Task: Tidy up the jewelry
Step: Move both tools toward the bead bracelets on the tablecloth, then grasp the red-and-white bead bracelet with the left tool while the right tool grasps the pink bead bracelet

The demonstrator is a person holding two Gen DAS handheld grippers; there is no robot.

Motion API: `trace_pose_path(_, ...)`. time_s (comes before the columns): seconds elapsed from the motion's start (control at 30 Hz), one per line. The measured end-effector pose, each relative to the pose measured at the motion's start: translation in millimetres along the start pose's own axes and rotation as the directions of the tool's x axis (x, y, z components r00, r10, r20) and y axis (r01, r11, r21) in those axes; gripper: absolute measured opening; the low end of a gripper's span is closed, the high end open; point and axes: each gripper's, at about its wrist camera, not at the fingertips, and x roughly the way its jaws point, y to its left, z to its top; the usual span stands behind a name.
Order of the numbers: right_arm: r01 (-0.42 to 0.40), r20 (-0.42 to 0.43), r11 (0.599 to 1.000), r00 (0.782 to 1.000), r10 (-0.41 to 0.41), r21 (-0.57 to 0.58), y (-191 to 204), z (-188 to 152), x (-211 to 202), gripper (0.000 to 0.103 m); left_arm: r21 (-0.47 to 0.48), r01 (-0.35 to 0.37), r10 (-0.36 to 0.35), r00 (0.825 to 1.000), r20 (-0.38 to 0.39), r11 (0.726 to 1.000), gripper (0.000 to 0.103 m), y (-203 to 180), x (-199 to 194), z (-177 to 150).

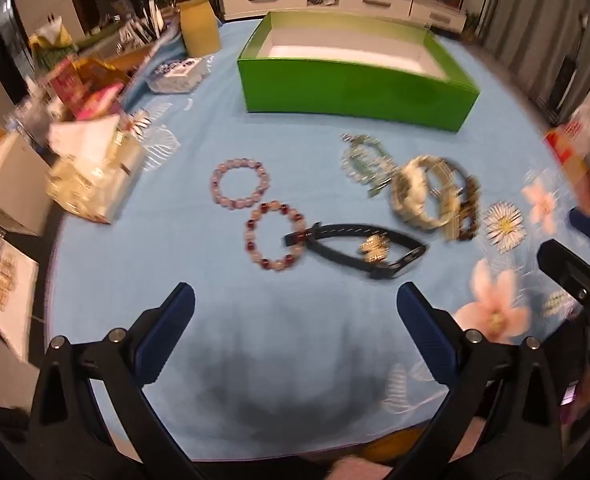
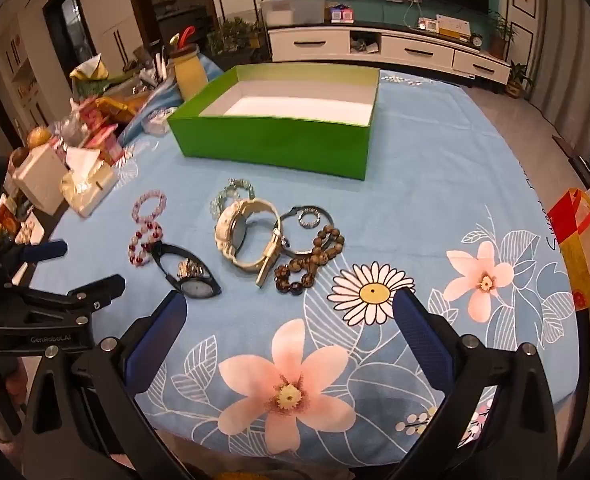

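A round table under a light-blue flowered cloth [image 2: 435, 184] holds watches and bead bracelets [image 2: 251, 240] clustered mid-table — just before an open green box [image 2: 271, 144]. Both grippers — left [image 1: 295, 312], right [image 2: 291, 316] — hover with fingers spread wide, holding nothing. Behind stands a white TV cabinet [image 2: 387, 48].

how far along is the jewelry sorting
Nothing looks done: the green box shows only a bare white floor. Nothing is in hand; the left gripper and right gripper are open. Left: pink bead bracelets, black watch, cream watch, brown beads.
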Motion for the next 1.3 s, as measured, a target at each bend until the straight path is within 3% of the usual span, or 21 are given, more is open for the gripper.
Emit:
trace_pose_path(0.07,-0.054,0.054,0.997,0.997,0.051,0.050,-10.3,1.5,-7.0,0.102,-0.030,0.048,-0.047,0.999,0.027,0.998,0.101,7.4,-2.8,-0.4)
trace_pose_path(0.13,-0.097,0.118,0.992,0.989,0.087,0.081,-18.7,1.9,-14.9,0.102,-0.041,0.039,-0.037,0.997,0.063,0.998,0.101,13.3,-5.7,-1.2)
trace_pose_path(0.23,-0.130,0.258,0.988,0.960,0.106,0.079,-30.8,0.5,-31.5,0.102,-0.055,0.033,-0.027,0.994,0.109,0.998,0.101,22.2,-9.6,-4.3)
trace_pose_path(0.3,-0.158,0.279,0.987,0.950,0.141,0.038,-32.0,-0.3,-32.1,0.102,-0.048,0.022,-0.016,0.992,0.122,0.999,0.101,25.7,-9.5,-8.4)
trace_pose_path(0.37,-0.170,0.223,0.985,0.960,0.170,-0.019,-29.9,-2.7,-22.8,0.102,-0.033,0.020,-0.015,0.989,0.149,0.999,0.101,27.0,-5.0,-11.6)
trace_pose_path(0.43,-0.169,0.182,0.985,0.968,0.174,-0.042,-26.8,-7.5,-14.1,0.102,-0.032,0.039,-0.035,0.992,0.125,0.999,0.101,30.2,1.0,-18.2)
trace_pose_path(0.57,-0.225,0.070,0.974,0.972,0.224,-0.006,-23.8,-18.2,13.6,0.102,-0.051,0.050,-0.046,0.995,0.084,0.997,0.101,35.5,15.5,-24.0)
trace_pose_path(0.8,-0.264,0.021,0.964,0.964,0.264,0.004,-7.6,-23.4,32.2,0.102,-0.122,0.070,-0.063,0.996,0.060,0.990,0.101,52.8,26.6,-25.8)
trace_pose_path(0.9,-0.265,0.021,0.964,0.964,0.265,0.012,-6.0,-20.3,35.5,0.102,-0.100,0.084,-0.077,0.995,0.071,0.991,0.100,50.6,28.9,-22.0)
trace_pose_path(1.17,-0.269,0.024,0.962,0.963,0.268,0.051,-8.9,-9.2,42.5,0.102,0.081,0.118,-0.123,0.990,0.066,0.990,0.060,23.2,41.5,-13.1)
trace_pose_path(1.3,-0.274,0.025,0.960,0.962,0.273,0.064,-8.8,-5.7,43.8,0.102,0.107,0.123,-0.128,0.991,0.038,0.987,0.040,23.3,53.9,-7.9)
